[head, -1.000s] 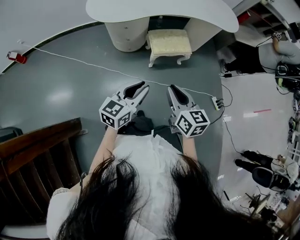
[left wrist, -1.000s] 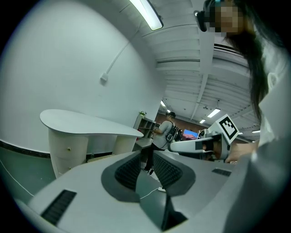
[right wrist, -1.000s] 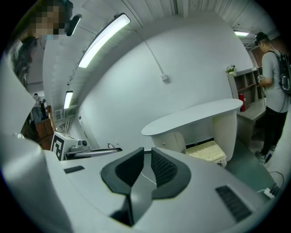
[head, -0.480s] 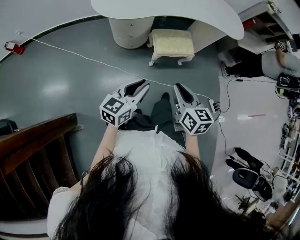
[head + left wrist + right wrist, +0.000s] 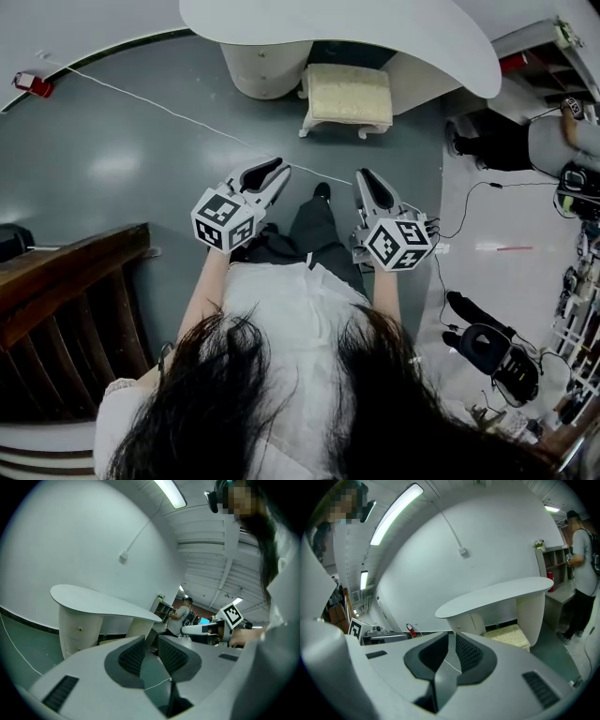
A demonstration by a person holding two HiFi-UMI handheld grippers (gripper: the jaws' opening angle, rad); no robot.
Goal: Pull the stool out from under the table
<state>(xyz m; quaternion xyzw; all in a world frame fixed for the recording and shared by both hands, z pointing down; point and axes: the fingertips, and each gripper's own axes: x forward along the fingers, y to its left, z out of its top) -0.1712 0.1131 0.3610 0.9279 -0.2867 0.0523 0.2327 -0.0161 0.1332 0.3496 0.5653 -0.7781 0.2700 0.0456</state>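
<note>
The stool (image 5: pixel 349 95), white-legged with a cream cushion, stands on the grey floor, partly tucked under the curved white table (image 5: pixel 337 23). My left gripper (image 5: pixel 272 170) and right gripper (image 5: pixel 367 177) are held side by side at waist height, well short of the stool, both shut and holding nothing. In the right gripper view the stool (image 5: pixel 509 634) lies ahead and to the right of the right gripper (image 5: pixel 451 640), below the table (image 5: pixel 497 597). In the left gripper view only a sliver of cushion (image 5: pixel 105 641) shows past the left gripper (image 5: pixel 150 644).
A white cable (image 5: pixel 187 117) crosses the floor between me and the stool, ending at a power strip (image 5: pixel 437 233). A dark wooden stair rail (image 5: pixel 66 300) is at the left. A red extinguisher (image 5: pixel 33 84) stands by the wall. A person (image 5: pixel 553 141) and an office chair (image 5: pixel 489 345) are at the right.
I have stepped toward the table, one leg now forward between the grippers. The cable has slid nearer to the grippers. Both grippers stay shut.
</note>
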